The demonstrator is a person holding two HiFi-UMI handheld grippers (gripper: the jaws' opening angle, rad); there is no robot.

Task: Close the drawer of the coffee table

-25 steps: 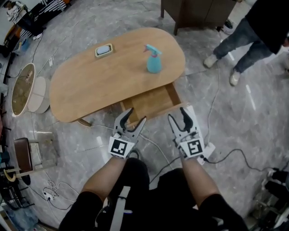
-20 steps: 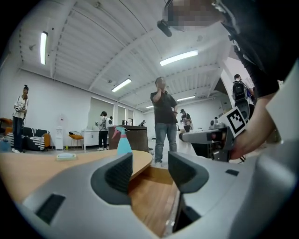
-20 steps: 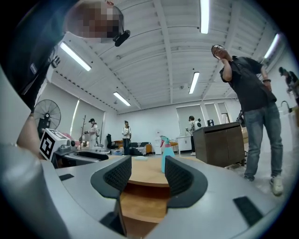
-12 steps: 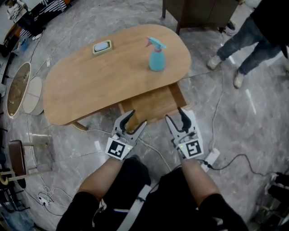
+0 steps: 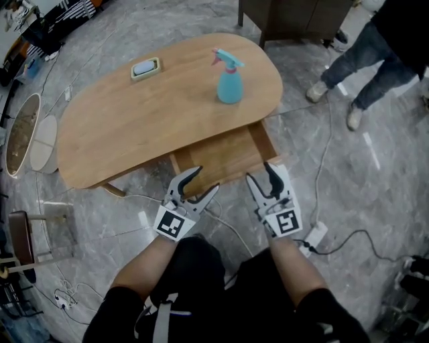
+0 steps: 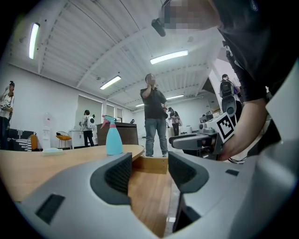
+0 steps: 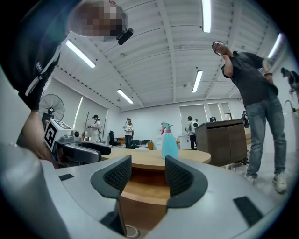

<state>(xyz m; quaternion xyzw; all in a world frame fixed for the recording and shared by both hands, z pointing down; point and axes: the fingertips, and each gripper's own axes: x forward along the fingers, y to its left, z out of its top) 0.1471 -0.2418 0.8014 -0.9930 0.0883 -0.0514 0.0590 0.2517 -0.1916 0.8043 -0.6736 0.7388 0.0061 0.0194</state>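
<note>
The oval wooden coffee table (image 5: pixel 134 120) has its drawer (image 5: pixel 221 157) pulled out toward me, empty inside. My left gripper (image 5: pixel 201 180) is open, its fingertips at the drawer's front left edge. My right gripper (image 5: pixel 261 172) is open too, at the drawer's front right corner. In the left gripper view the drawer's wooden floor (image 6: pixel 149 186) runs between the open jaws of the left gripper (image 6: pixel 149 170). In the right gripper view the drawer front (image 7: pixel 140 205) lies just past the right gripper (image 7: pixel 148 173). Neither gripper holds anything.
On the tabletop stand a teal spray bottle (image 5: pixel 228 79) and a small tray with a sponge (image 5: pixel 145 67). Cables (image 5: pixel 335 234) and a power strip (image 5: pixel 314 234) lie on the marble floor. A person's legs (image 5: pixel 362 60) are at the far right, beside a dark cabinet (image 5: pixel 295 17).
The view shifted slightly, and the table now sits a bit further left. Both grippers stay open at the drawer's front edge, the left one a little lower and tilted.
</note>
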